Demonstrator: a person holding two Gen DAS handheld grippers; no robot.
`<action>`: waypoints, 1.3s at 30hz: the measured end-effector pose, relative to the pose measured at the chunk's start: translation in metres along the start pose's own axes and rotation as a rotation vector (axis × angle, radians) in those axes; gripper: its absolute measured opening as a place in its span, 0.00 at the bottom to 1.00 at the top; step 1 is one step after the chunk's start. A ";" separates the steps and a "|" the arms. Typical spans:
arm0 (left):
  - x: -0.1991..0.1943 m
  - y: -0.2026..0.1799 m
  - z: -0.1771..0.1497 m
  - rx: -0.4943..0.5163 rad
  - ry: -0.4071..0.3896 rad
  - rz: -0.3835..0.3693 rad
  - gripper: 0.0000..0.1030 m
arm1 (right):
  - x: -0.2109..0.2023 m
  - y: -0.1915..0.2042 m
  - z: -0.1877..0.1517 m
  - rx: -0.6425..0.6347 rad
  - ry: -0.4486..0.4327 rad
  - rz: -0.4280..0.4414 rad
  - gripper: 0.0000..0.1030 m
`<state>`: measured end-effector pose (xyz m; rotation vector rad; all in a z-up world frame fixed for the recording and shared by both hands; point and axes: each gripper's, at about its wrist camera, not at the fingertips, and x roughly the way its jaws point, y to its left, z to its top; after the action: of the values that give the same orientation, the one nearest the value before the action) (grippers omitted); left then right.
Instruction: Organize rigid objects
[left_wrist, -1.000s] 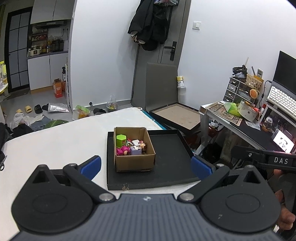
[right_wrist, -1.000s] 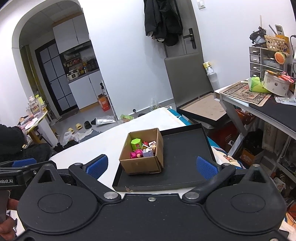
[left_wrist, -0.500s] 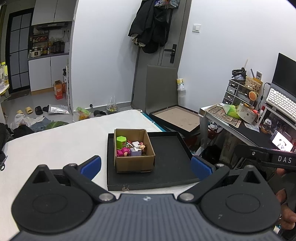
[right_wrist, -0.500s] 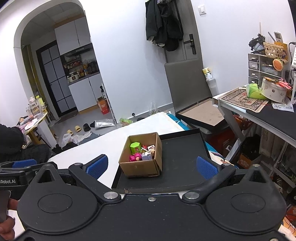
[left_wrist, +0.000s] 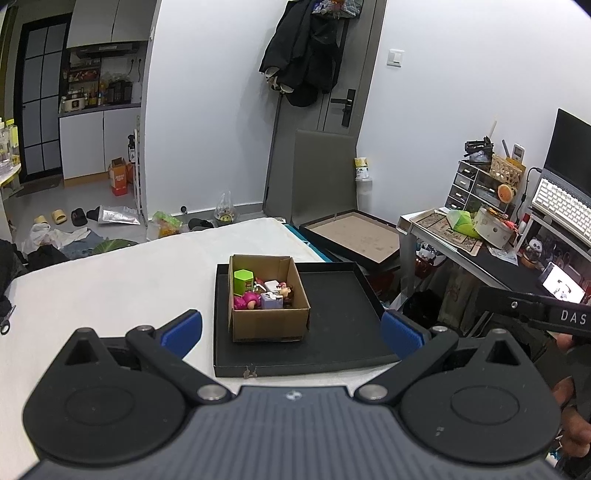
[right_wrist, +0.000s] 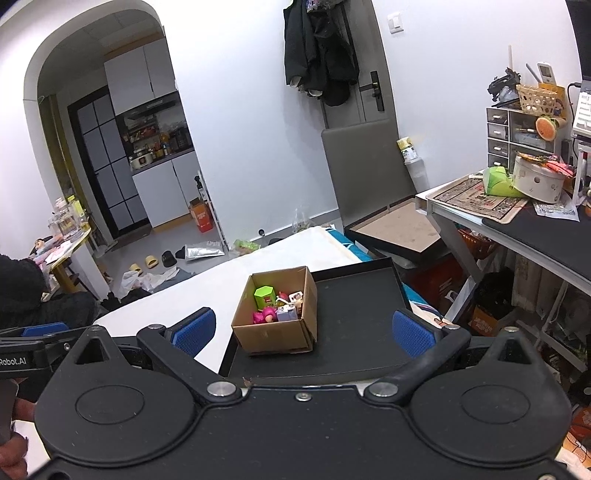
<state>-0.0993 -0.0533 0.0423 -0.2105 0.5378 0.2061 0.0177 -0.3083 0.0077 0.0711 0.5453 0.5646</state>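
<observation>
A small cardboard box (left_wrist: 267, 319) stands on the left part of a black tray (left_wrist: 340, 317) on the white table (left_wrist: 110, 295). Inside lie several small toys: a green hexagonal block (left_wrist: 243, 280), a pink figure (left_wrist: 246, 301), a lilac cube (left_wrist: 271, 301). My left gripper (left_wrist: 291, 330) is open and empty, held back from the tray's near edge. My right gripper (right_wrist: 303, 330) is open and empty too, with the box (right_wrist: 275, 330) and tray (right_wrist: 362, 321) ahead between its fingers. Each gripper's body shows at the edge of the other's view.
A desk (right_wrist: 517, 229) with a drawer unit, tin and keyboard stands on the right. A second tray with a brown inside (left_wrist: 351, 236) lies beyond the table. Clutter covers the floor (left_wrist: 92, 229) at the back left.
Both grippers have drawn back and risen a little, so the box and tray look smaller and farther. Both stay open. The box and toys have not moved.
</observation>
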 end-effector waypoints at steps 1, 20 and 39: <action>0.000 0.000 0.000 0.002 0.000 0.001 0.99 | 0.000 0.000 0.000 0.000 -0.002 0.000 1.00; -0.001 0.003 -0.006 0.016 0.002 0.007 0.99 | -0.001 0.006 -0.004 -0.061 0.003 -0.069 1.00; -0.002 -0.003 -0.007 0.038 -0.007 0.024 0.99 | 0.000 0.007 -0.004 -0.077 0.008 -0.068 1.00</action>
<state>-0.1041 -0.0580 0.0379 -0.1666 0.5371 0.2201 0.0122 -0.3029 0.0054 -0.0228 0.5313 0.5189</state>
